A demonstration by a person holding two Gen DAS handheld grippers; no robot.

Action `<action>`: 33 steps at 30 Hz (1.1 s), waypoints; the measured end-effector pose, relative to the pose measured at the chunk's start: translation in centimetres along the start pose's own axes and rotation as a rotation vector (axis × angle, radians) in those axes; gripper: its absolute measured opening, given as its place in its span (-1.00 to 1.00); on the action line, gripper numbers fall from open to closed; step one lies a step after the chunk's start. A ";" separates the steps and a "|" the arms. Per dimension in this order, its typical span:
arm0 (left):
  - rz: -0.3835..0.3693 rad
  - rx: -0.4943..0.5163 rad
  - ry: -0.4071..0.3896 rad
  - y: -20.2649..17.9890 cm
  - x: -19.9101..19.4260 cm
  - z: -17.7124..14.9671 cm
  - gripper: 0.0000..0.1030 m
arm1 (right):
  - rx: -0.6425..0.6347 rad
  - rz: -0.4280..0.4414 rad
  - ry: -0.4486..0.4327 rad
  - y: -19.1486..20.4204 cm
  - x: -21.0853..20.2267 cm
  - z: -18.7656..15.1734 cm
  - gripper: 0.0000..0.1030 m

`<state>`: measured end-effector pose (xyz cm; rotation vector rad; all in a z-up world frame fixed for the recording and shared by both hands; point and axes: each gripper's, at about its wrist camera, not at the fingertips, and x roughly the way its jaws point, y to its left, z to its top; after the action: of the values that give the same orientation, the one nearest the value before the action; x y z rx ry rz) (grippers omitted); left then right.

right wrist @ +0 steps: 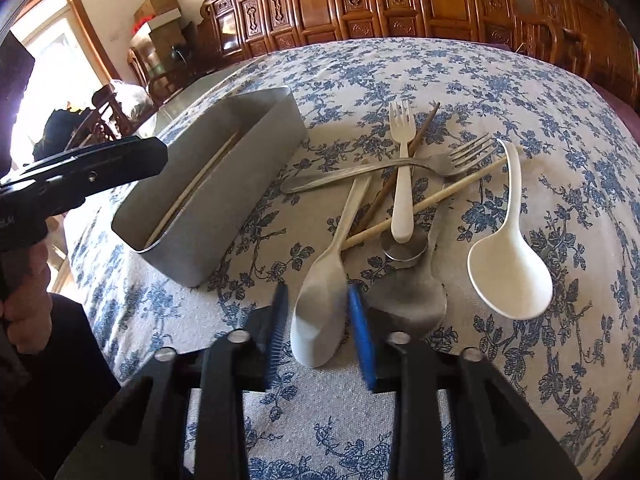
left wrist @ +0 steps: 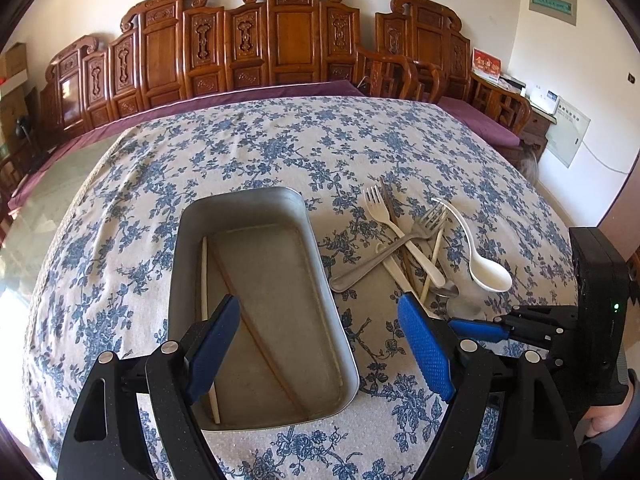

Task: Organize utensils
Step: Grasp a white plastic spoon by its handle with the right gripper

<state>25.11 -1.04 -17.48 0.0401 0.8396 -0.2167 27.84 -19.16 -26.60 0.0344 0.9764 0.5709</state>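
Observation:
A metal tray (left wrist: 256,208) on the flowered cloth holds a pale chopstick (left wrist: 205,280) and a brown chopstick (left wrist: 256,336). My left gripper (left wrist: 318,300) hovers open over the tray's near end, holding nothing. To the right lies a pile: white spoon (right wrist: 320,312), metal fork (right wrist: 400,166), white fork (right wrist: 402,184), pale chopstick (right wrist: 440,192), brown chopstick (right wrist: 424,124), metal spoon (right wrist: 408,300) and a big white ladle spoon (right wrist: 508,268). My right gripper (right wrist: 318,292) is low at the pile's near edge, jaws narrow around the white spoon's bowl. A sliver of cloth shows beside the left pad.
The white spoon's handle runs under the metal fork. A small round metal piece (right wrist: 404,254) sits under the white fork's handle. Carved wooden benches (left wrist: 288,48) line the far side of the table. A hand (right wrist: 24,312) holds the left gripper.

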 end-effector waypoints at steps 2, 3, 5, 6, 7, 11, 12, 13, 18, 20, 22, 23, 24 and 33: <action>0.001 0.001 -0.002 -0.1 0.0 0.0 0.51 | -0.016 0.005 -0.012 0.3 -0.3 0.0 -0.49; 0.002 0.001 -0.001 0.0 0.0 0.0 0.51 | -0.026 0.005 -0.018 0.5 -0.4 0.0 -0.50; 0.006 0.002 0.002 -0.1 0.1 -0.1 0.51 | -0.050 0.009 -0.026 1.1 -0.4 0.0 -0.55; 0.007 0.002 0.002 -0.1 0.1 -0.1 0.51 | -0.058 0.013 -0.027 1.3 -0.4 0.0 -0.59; 0.008 0.001 0.002 -0.1 0.1 -0.1 0.51 | -0.066 0.016 -0.028 1.6 -0.4 0.0 -0.62; 0.010 -0.004 0.000 0.1 0.0 0.0 0.51 | -0.082 0.014 -0.031 2.2 -0.3 0.1 -0.64; 0.011 -0.004 0.001 0.2 0.0 0.0 0.51 | -0.077 0.011 -0.038 2.1 -0.4 0.2 -0.64; 0.012 -0.004 0.001 0.2 -0.1 0.0 0.51 | -0.070 0.004 -0.044 2.0 -0.5 0.3 -0.64; 0.010 -0.008 -0.003 0.4 -0.3 0.0 0.51 | -0.023 -0.038 -0.046 0.7 0.1 1.4 -0.64; 0.009 -0.010 -0.005 0.5 -0.4 0.0 0.51 | 0.011 -0.053 -0.025 0.2 0.8 2.2 -0.60; 0.007 -0.009 -0.007 0.4 -0.4 0.0 0.51 | 0.011 -0.070 -0.011 0.2 1.5 2.7 -0.58; 0.006 -0.008 -0.008 0.3 -0.5 0.0 0.51 | 0.010 -0.083 -0.005 0.3 1.8 3.0 -0.58; 0.006 -0.006 -0.008 0.3 -0.5 0.0 0.51 | 0.008 -0.092 -0.001 0.4 2.0 3.2 -0.58; 0.002 -0.007 -0.010 0.2 -0.5 0.1 0.51 | -0.102 -0.299 0.075 2.0 2.8 2.0 -0.57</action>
<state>24.88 -0.79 -16.99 0.0334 0.8305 -0.2118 29.80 -15.69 -27.07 -0.2219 1.0020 0.3472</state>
